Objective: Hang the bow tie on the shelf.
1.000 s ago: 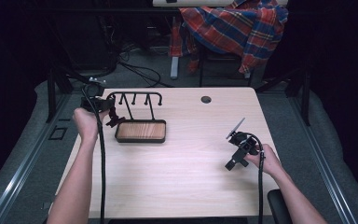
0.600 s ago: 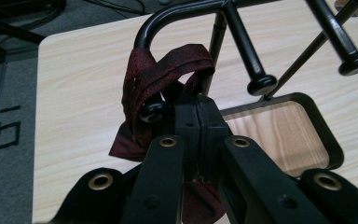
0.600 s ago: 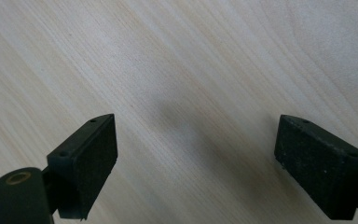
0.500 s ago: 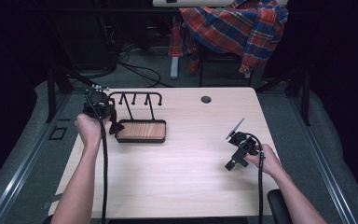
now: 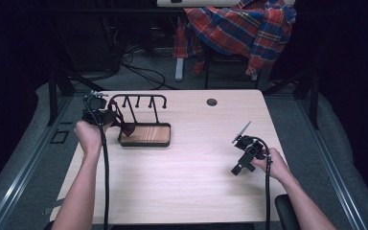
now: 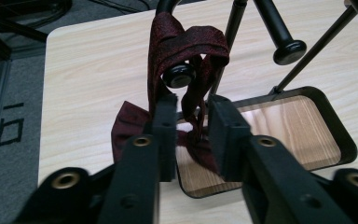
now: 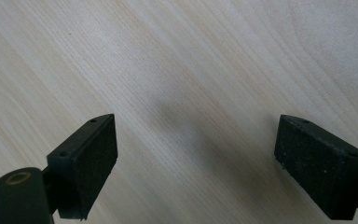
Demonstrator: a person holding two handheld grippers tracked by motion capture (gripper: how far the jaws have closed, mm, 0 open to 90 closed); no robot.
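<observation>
Overhead, high view: a pale wood table (image 5: 182, 167) with a black hook rack (image 5: 139, 103) on a wood-floored tray (image 5: 146, 135) at its left rear; a plaid cloth (image 5: 239, 28) hangs over a chair beyond the far edge
Left gripper: the left gripper (image 5: 106, 117) is held at the rack's left end, just beside the table's left edge
Left gripper view adds: a dark red fabric band (image 6: 186, 51) looped over a knob-tipped hook (image 6: 179, 76), its tail hanging between the two jaws; the jaws stand close together with a narrow gap, and whether they pinch the fabric cannot be told
Bow: a dark red bow (image 6: 128, 128) lies on the table at the tray's near-left corner, partly behind the left jaw
Right gripper: the right gripper (image 5: 239, 163) is held in the right hand (image 5: 273, 165) over bare table near the right edge, well apart from the rack
Right gripper view adds: jaws spread wide above plain wood grain
Writing: none readable on any item
Open room: the table's middle and front lie bare between the two hands; a small round hole (image 5: 212, 102) sits near the far edge
</observation>
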